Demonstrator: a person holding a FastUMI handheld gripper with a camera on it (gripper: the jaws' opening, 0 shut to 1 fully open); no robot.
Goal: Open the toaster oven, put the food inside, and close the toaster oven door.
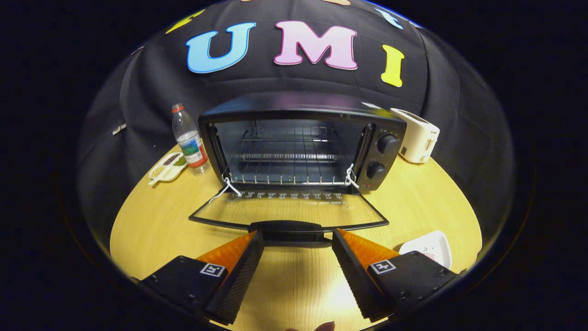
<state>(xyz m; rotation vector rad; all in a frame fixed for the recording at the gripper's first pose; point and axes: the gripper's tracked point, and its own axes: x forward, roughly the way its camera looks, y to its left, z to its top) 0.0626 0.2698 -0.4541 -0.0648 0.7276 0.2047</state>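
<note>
The toaster oven [303, 147] door [289, 212] is lying fully open on the table [413, 207]. The claw [297, 238] is spreading wide, empty, flanking the door handle [287, 227].

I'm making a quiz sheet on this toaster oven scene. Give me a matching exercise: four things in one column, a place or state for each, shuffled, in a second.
Things:
1. toaster oven door
2. water bottle
3. white toaster
4. gripper

Places or states:
A. standing left of the toaster oven
B. open, its fingers either side of the door handle
C. folded down flat over the table
D. right of the oven, beside its knobs

Pairs: 1-C, 2-A, 3-D, 4-B
</note>
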